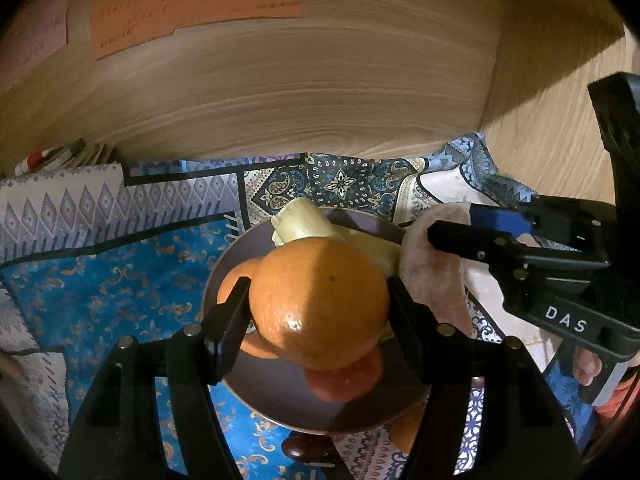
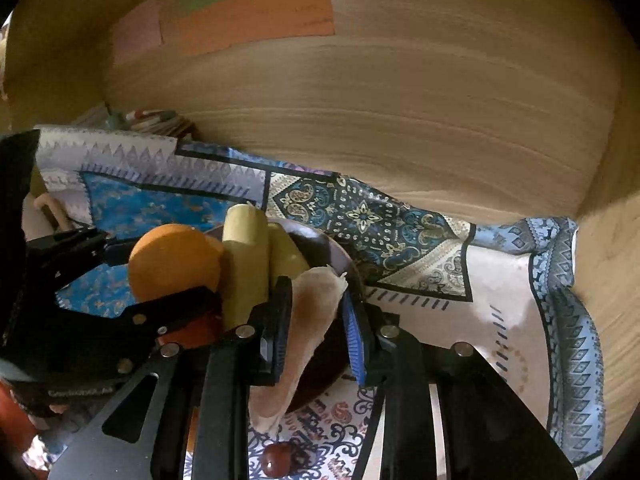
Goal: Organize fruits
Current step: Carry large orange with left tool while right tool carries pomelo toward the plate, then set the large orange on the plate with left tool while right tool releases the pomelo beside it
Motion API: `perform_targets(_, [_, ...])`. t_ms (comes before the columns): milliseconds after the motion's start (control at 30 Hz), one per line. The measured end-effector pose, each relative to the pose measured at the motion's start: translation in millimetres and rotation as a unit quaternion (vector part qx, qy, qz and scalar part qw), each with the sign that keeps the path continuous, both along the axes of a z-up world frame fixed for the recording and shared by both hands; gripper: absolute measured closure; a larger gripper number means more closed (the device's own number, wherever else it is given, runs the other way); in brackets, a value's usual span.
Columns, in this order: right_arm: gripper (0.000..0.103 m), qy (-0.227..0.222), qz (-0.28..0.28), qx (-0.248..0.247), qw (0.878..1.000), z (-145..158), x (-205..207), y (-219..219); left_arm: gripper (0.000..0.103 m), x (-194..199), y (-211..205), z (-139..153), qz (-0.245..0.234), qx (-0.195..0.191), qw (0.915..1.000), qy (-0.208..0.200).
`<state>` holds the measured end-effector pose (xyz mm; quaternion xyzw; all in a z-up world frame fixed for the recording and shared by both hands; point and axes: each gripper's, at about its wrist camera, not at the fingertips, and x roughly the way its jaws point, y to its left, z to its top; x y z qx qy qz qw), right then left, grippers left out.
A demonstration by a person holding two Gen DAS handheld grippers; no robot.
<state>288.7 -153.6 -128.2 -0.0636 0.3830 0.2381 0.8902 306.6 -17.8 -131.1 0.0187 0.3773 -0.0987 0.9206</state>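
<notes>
While left tool [image 1: 318,304] clamps orange [image 1: 320,300] above plate [image 1: 240,248], right tool [image 2: 316,328] grips peel [image 2: 312,308].

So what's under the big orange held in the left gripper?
Under the large round orange sits a dark round plate holding a reddish fruit, another orange fruit and pale yellow banana pieces. The plate's middle is hidden.

You face a wood-grain wall [image 1: 320,92] with coloured paper notes [image 1: 196,4] far left, patterned cloth [image 1: 100,280] covering the surface.
</notes>
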Motion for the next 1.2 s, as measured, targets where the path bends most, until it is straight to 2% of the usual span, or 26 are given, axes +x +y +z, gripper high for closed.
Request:
perform_targets(133, [0.071, 0.002, -0.003, -0.003, 1.0, -2, 0, 0, 0.034, -1, 1, 1, 0.004, 0.001, 1.0, -0.002])
perform_targets(300, [0.049, -0.005, -0.015, 0.0, 1.0, 1, -3, -2, 0.033, -4, 3, 2, 0.008, -0.005, 1.0, 0.0])
perform_targets(400, [0.044, -0.009, -0.021, 0.0, 1.0, 3, -4, -3, 0.033, -6, 5, 5, 0.01, -0.007, 0.9999, -0.004])
perform_targets(533, [0.041, -0.018, -0.023, 0.003, 1.0, 9, -8, -5, 0.027, -12, 8, 12, 0.014, -0.012, 0.9997, -0.016])
perform_targets(767, [0.039, -0.034, -0.022, -0.002, 0.999, 17, -19, -9, 0.026, -21, 12, 23, 0.015, -0.016, 0.9993, -0.032])
perform_targets(967, [0.039, -0.024, -0.027, -0.009, 0.999, 13, -29, -16, 0.026, -33, 15, 27, 0.018, -0.02, 0.9991, -0.034])
perform_targets(1100, [0.039, -0.019, -0.032, -0.006, 0.999, 12, -42, -23, 0.019, -48, 19, 25, 0.019, -0.02, 0.9991, -0.033])
perform_targets(1200, [0.039, -0.017, -0.033, -0.003, 0.999, 9, -55, -26, 0.018, -58, 22, 20, 0.022, -0.014, 0.9992, -0.029])
